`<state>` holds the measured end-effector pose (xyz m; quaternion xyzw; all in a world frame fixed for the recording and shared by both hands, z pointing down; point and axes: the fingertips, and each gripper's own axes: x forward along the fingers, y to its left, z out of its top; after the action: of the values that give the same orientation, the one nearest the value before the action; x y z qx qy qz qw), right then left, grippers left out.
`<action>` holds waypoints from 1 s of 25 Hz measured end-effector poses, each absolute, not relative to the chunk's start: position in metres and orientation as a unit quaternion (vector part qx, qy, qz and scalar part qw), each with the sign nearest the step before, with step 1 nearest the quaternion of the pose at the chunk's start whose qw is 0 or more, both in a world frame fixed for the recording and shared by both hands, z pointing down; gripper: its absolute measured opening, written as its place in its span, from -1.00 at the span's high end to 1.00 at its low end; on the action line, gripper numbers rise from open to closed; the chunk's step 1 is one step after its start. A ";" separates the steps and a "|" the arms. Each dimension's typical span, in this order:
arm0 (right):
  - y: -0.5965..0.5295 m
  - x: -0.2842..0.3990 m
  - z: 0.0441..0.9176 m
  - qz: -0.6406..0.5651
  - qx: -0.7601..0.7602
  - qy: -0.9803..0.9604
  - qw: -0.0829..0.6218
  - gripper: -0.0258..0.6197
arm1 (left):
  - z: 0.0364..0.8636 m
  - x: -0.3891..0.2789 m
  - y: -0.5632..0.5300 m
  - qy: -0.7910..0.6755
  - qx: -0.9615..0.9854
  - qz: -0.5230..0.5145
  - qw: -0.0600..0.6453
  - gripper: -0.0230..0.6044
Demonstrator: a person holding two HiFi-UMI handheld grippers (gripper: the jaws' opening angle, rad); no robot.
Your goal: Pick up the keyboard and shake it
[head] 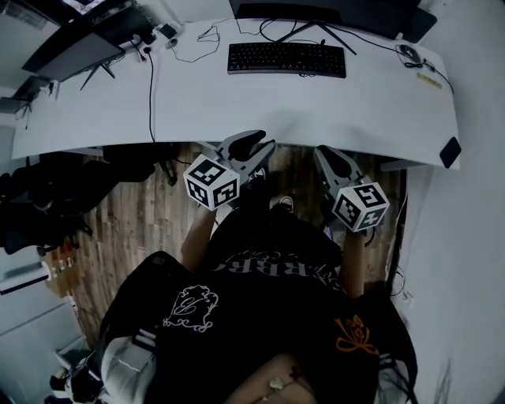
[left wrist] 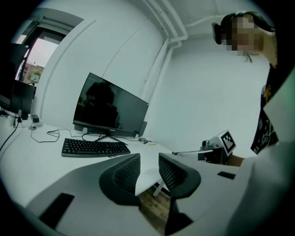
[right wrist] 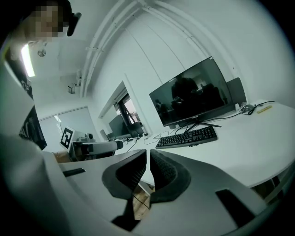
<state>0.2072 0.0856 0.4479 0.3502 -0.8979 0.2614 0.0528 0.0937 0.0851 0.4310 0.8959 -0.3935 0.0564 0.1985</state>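
Observation:
The black keyboard (head: 286, 58) lies flat at the back of the white desk (head: 237, 102), in front of the monitor. It also shows in the left gripper view as the keyboard (left wrist: 94, 147) and in the right gripper view as the keyboard (right wrist: 186, 137). Both grippers hang short of the desk's near edge, above the wooden floor. My left gripper (head: 256, 147) (left wrist: 149, 168) is open with a clear gap and nothing in it. My right gripper (head: 329, 156) (right wrist: 148, 161) is shut, its tips almost touching, and empty. Both are well apart from the keyboard.
A dark monitor (head: 316, 9) stands behind the keyboard, with cables around its foot. A mouse (head: 408, 53) sits at the back right and a small black object (head: 450, 151) at the desk's right front corner. More screens and cables crowd the far left.

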 end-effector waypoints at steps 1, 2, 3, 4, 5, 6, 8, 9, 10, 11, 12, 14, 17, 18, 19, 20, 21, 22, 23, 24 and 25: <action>0.090 0.210 0.447 0.261 0.351 -0.898 0.051 0.83 | 0.430 0.097 0.090 -0.391 0.897 0.056 0.198 0.50; 0.094 0.212 0.446 0.261 0.352 -0.898 0.049 0.85 | 0.429 0.101 0.095 -0.389 0.898 0.054 0.198 0.51; 0.098 0.213 0.446 0.261 0.352 -0.898 0.047 0.87 | 0.428 0.103 0.099 -0.387 0.899 0.053 0.198 0.53; 0.101 0.215 0.445 0.261 0.354 -0.897 0.047 0.89 | 0.428 0.105 0.102 -0.386 0.899 0.053 0.199 0.55; 0.103 0.216 0.445 0.261 0.356 -0.896 0.046 0.90 | 0.428 0.107 0.105 -0.383 0.900 0.054 0.199 0.56; 0.105 0.216 0.445 0.261 0.358 -0.895 0.045 0.90 | 0.427 0.108 0.108 -0.379 0.902 0.057 0.199 0.58; 0.109 0.217 0.445 0.264 0.362 -0.893 0.043 0.91 | 0.428 0.111 0.113 -0.372 0.905 0.064 0.198 0.61; 0.110 0.217 0.445 0.265 0.364 -0.892 0.042 0.91 | 0.428 0.112 0.115 -0.369 0.906 0.067 0.197 0.63; 0.111 0.216 0.445 0.266 0.365 -0.891 0.041 0.91 | 0.429 0.112 0.117 -0.367 0.906 0.070 0.197 0.66; 0.113 0.215 0.445 0.266 0.366 -0.891 0.041 0.91 | 0.430 0.111 0.119 -0.365 0.907 0.074 0.198 0.69; 0.115 0.213 0.445 0.265 0.367 -0.891 0.041 0.91 | 0.432 0.110 0.121 -0.362 0.907 0.077 0.199 0.70; 0.120 0.207 0.445 0.260 0.368 -0.891 0.046 0.91 | 0.434 0.106 0.126 -0.357 0.909 0.079 0.202 0.74; 0.126 0.195 0.445 0.255 0.375 -0.890 0.052 0.91 | 0.434 0.095 0.132 -0.350 0.911 0.078 0.205 0.80; 0.128 0.191 0.445 0.255 0.378 -0.889 0.051 0.91 | 0.433 0.091 0.133 -0.349 0.911 0.078 0.205 0.81; 0.130 0.186 0.444 0.256 0.381 -0.887 0.049 0.91 | 0.432 0.087 0.135 -0.347 0.912 0.077 0.204 0.82; 0.132 0.182 0.444 0.256 0.384 -0.886 0.048 0.91 | 0.431 0.083 0.137 -0.345 0.913 0.077 0.203 0.82; 0.134 0.177 0.443 0.256 0.387 -0.884 0.048 0.91 | 0.430 0.079 0.139 -0.342 0.914 0.077 0.202 0.82; 0.136 0.173 0.443 0.256 0.390 -0.883 0.047 0.91 | 0.429 0.076 0.140 -0.340 0.916 0.077 0.201 0.83; 0.137 0.169 0.442 0.255 0.392 -0.883 0.047 0.91 | 0.429 0.072 0.142 -0.337 0.917 0.077 0.200 0.83; 0.139 0.165 0.441 0.254 0.393 -0.882 0.047 0.91 | 0.428 0.069 0.144 -0.335 0.918 0.077 0.199 0.83; 0.140 0.161 0.440 0.253 0.394 -0.883 0.045 0.90 | 0.428 0.066 0.146 -0.332 0.919 0.077 0.198 0.83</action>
<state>0.1613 0.1404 0.4404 0.3935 -0.8825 0.2533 0.0455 0.0657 0.1458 0.4275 0.9190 -0.3324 0.0766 0.1977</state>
